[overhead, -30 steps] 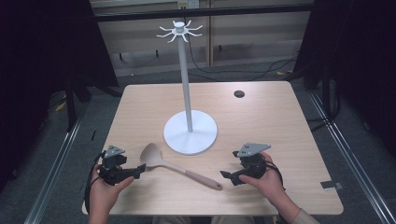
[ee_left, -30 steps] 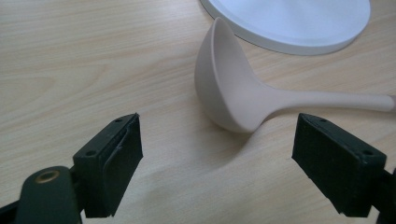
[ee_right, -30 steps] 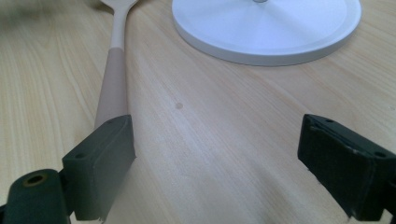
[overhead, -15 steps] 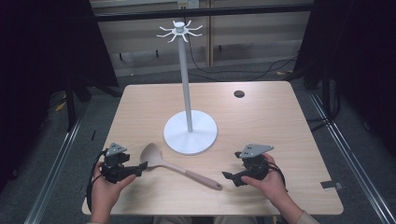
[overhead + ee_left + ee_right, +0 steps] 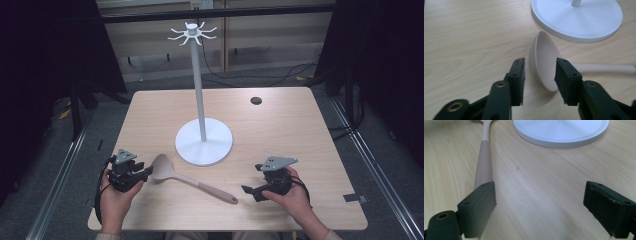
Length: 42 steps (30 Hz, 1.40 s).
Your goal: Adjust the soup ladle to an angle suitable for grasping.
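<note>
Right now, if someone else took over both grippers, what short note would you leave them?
Left gripper: open, jaws on either side of the spoon bowl's edge, not closed on it.
Right gripper: open wide, beside the handle's end, holding nothing.
The spoon lies flat on the table, in front of the white stand, whose hooks at the top are bare.
Done: both grippers brought up to the spoon.
Left: probably grip it, lift it and hang it on the stand.

You're in a lab-like recording space: a bare wooden table (image 5: 300, 130) framed by dark curtains (image 5: 45, 55), metal rails (image 5: 55, 200) and floor cables (image 5: 280, 77).
</note>
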### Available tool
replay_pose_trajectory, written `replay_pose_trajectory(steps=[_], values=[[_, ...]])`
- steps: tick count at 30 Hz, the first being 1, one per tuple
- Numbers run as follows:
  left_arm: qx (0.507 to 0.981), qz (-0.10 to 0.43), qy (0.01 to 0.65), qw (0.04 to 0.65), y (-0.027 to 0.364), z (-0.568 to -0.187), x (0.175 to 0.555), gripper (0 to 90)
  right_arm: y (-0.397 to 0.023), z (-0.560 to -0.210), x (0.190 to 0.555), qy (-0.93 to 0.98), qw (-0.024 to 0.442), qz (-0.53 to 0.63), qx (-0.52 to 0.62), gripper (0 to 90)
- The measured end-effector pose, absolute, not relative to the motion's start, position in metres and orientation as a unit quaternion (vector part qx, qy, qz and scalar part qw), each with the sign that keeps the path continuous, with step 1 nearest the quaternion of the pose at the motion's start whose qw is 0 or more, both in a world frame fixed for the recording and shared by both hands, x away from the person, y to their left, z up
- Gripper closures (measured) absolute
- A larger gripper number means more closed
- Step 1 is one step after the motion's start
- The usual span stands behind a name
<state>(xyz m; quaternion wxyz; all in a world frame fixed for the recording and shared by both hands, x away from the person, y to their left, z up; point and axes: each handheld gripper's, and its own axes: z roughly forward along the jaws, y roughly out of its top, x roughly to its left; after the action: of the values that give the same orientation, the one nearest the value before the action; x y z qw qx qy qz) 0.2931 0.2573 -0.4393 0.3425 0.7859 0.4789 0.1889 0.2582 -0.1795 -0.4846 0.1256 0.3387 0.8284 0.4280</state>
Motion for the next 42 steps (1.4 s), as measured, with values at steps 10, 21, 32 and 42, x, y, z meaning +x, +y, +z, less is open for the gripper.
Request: replay_pose_trajectory(steps=[10, 21, 32, 42], values=[[0.781, 0.189, 0.488, 0.341, 0.255, -0.444, 0.302, 67.3, -0.185, -0.485, 0.255, 0.826, 0.128, 0.427, 0.345, 11.1], [0.788, 0.163, 0.495, 0.328, 0.251, -0.459, 0.313, 69.5, -0.188, -0.484, 0.252, 0.824, 0.131, 0.427, 0.348, 11.1], [0.788, 0.15, 0.515, 0.304, 0.239, -0.458, 0.309, 78.4, -0.187, -0.482, 0.252, 0.824, 0.131, 0.43, 0.346, 11.1], [0.786, 0.147, 0.515, 0.309, 0.221, -0.458, 0.303, 78.4, -0.188, -0.478, 0.252, 0.821, 0.136, 0.434, 0.345, 11.0]])
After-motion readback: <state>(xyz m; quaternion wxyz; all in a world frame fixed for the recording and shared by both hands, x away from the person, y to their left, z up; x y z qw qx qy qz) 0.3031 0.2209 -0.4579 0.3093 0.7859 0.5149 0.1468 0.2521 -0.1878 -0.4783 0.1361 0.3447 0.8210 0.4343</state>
